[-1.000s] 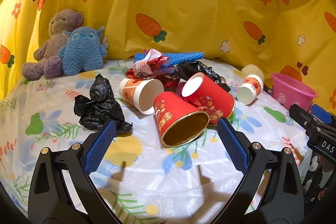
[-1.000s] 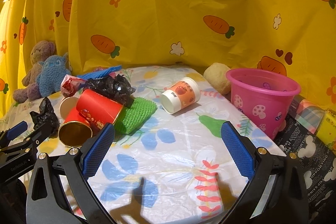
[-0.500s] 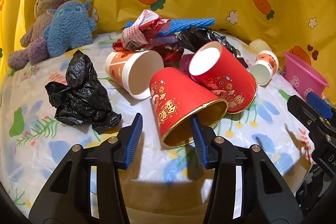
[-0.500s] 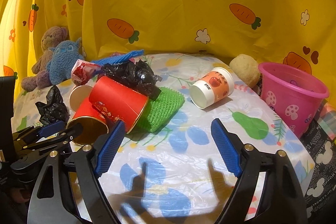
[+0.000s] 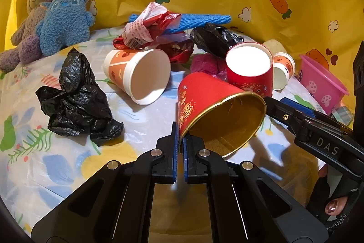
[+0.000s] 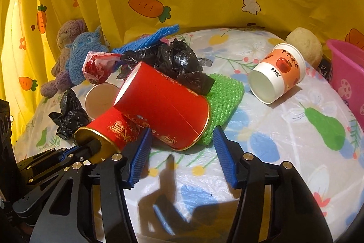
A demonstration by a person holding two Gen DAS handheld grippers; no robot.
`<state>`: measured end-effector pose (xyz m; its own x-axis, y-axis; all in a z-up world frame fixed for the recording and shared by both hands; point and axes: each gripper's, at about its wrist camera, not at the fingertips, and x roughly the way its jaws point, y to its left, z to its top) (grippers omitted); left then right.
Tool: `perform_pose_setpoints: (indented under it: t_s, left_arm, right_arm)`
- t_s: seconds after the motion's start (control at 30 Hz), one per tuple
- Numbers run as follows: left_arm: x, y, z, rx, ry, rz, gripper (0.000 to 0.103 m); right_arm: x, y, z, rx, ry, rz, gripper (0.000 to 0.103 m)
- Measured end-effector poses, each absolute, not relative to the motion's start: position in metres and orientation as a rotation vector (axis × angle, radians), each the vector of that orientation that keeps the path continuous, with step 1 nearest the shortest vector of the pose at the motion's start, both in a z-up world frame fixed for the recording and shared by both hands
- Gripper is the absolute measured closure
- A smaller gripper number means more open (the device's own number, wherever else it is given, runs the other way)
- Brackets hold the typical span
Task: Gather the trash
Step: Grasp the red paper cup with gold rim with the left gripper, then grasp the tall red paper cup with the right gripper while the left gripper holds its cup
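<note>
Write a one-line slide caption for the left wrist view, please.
Left hand-held gripper shut on the rim of a red paper cup lying among trash on a flowered table cover.

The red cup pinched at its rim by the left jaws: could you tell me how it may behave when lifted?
The red cup looks like thin paper, so probably light. Held by one wall only, its rim may flex or crease. The second red cup leans on it and may roll off.

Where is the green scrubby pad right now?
In the right wrist view the green pad lies mid-table, partly under the upper red cup and the black bag, left of the orange-and-white cup.
</note>
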<state>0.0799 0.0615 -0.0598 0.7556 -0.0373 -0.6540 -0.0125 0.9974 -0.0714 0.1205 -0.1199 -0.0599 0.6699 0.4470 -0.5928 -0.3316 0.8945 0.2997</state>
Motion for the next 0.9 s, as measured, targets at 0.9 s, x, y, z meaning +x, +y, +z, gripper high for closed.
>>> perform_pose_setpoints:
  t_s: [0.9]
  left_arm:
    - [0.035,0.117,-0.02,-0.208,0.566,0.032,0.101]
  right_arm:
    - [0.117,-0.053,-0.037,-0.229,0.511,0.331,0.024]
